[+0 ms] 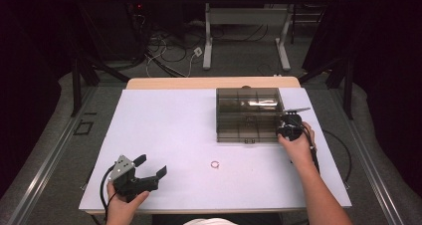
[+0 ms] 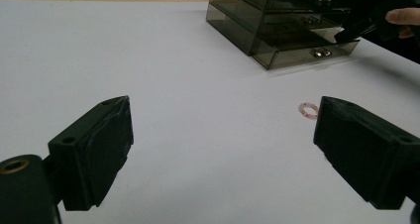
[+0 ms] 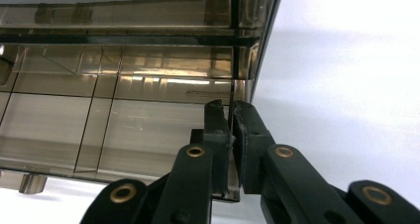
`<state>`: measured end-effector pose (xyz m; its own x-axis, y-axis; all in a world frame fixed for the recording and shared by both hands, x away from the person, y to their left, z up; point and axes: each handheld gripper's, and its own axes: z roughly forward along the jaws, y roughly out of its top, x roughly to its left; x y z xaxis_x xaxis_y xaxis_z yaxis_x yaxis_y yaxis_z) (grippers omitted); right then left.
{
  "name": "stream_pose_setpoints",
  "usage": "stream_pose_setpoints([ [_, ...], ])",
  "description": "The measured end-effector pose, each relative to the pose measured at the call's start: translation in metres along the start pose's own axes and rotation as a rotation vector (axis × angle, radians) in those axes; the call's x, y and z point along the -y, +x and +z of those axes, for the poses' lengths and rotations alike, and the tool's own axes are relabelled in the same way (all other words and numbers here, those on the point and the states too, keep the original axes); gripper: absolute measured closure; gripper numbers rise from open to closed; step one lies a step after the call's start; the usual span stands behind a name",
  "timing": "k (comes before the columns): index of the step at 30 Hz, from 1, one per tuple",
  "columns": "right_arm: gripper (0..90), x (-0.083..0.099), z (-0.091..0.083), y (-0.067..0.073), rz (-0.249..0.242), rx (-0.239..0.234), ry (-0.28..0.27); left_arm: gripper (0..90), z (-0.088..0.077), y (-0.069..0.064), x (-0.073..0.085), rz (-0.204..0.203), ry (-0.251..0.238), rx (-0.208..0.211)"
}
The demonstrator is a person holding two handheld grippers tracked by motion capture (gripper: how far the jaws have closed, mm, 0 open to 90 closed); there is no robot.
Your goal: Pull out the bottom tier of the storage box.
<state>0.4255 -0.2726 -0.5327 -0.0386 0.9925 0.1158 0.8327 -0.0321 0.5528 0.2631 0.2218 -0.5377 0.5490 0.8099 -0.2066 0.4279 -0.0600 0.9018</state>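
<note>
Nearest the high camera, the left hand-held gripper rests at the front left of the white counter with its black jaws spread wide and nothing between them, pointing toward a small pink ring that lies well apart on the bare surface. At the counter's far right, the right hand-held gripper has its jaws pinched on the thin side wall at the right edge of the smoky translucent plastic drawer box. That box's lowest drawer stands slightly pulled out, seen in the left gripper view.
</note>
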Motion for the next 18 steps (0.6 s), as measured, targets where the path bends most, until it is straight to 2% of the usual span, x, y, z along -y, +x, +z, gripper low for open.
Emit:
stream_pose_setpoints([
  [18,86.3,0.0019,-0.0063,0.0003,0.0,-0.009,0.01,8.6,0.0041,-0.0006,-0.0016,0.004,0.002,0.011],
])
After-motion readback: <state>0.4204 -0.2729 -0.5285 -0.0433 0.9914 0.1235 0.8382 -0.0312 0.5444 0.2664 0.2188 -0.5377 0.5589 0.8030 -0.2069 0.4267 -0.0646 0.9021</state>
